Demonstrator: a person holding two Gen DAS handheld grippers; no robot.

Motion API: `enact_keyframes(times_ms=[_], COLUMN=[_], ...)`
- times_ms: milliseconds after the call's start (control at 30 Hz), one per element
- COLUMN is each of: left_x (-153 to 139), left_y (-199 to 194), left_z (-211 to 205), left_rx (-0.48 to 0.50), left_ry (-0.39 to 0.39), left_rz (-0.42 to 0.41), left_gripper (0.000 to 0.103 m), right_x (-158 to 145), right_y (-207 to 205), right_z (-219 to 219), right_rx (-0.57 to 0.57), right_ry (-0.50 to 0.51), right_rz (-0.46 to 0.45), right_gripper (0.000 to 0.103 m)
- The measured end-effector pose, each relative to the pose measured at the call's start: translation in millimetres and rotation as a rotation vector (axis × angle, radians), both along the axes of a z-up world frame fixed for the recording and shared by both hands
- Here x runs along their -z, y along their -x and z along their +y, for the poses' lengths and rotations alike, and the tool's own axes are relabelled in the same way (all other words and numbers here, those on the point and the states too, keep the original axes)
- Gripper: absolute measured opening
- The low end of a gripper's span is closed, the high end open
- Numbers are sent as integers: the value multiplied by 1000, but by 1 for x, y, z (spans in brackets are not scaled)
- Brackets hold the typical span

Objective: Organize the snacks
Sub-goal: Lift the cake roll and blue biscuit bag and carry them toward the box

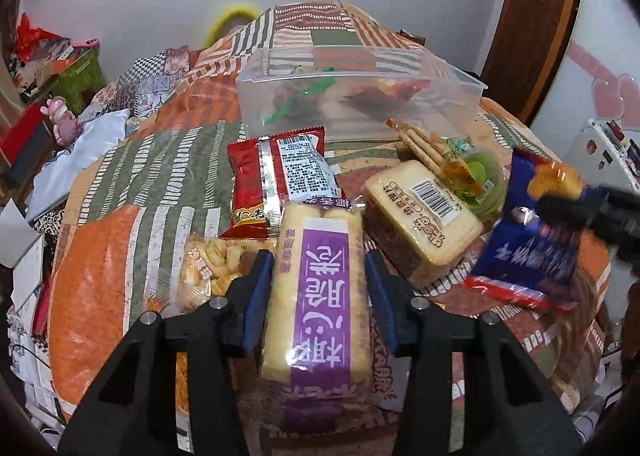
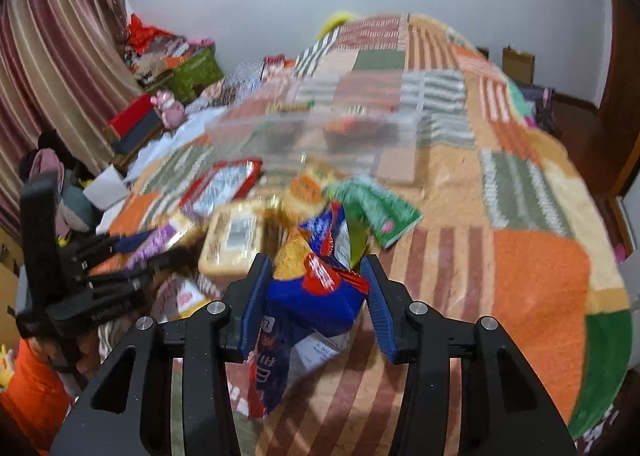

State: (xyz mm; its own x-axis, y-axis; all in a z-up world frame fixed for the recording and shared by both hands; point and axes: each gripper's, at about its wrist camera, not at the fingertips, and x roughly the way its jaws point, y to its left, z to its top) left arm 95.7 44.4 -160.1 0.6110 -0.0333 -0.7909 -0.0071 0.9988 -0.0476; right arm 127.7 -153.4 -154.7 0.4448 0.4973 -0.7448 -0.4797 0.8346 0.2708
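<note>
Your left gripper (image 1: pixel 320 288) has its two blue fingers on each side of one purple pack of long yellow cakes (image 1: pixel 318 288), and they squeeze it. Your right gripper (image 2: pixel 316 296) pinches one blue snack bag (image 2: pixel 316 296) and holds it up off the patchwork blanket (image 2: pixel 520 296). From the left camera the blue bag is on the right, blurry.

On the blanket you have one clear plastic box (image 1: pixel 360 95) at the far side, with a few snacks already in it; they are too blurry to count. In front of the box lie one red packet (image 1: pixel 276 179), one yellow cake box with a barcode (image 1: pixel 424 215), one green cup (image 1: pixel 484 179), and a bundle of biscuit sticks (image 1: pixel 420 143). One bag of small puffy snacks (image 1: pixel 208 264) lies just left of your left gripper. One green packet (image 2: pixel 380 211) shows in the right camera, beyond the blue bag.
</note>
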Motion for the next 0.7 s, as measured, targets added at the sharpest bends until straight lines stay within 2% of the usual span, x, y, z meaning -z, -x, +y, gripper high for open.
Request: enact_keyframes(times_ms=[167,500,700], left_x=[-2,-20,-36], left_y=[1,7,9], left_z=[2,6,3], left_rx=[-9,-18,-8], left_ry=[8,45,58], left_rz=[-8,-54,-94], left_gripper=[46,46,46], right_x=[15,26,18], right_y=[-3,-5,1], right_z=[2,2,5], right_rx=[-2,-56,-58], right_ry=[12,-43,-46], right_rz=[42,131,91], right_gripper=[52,53,40])
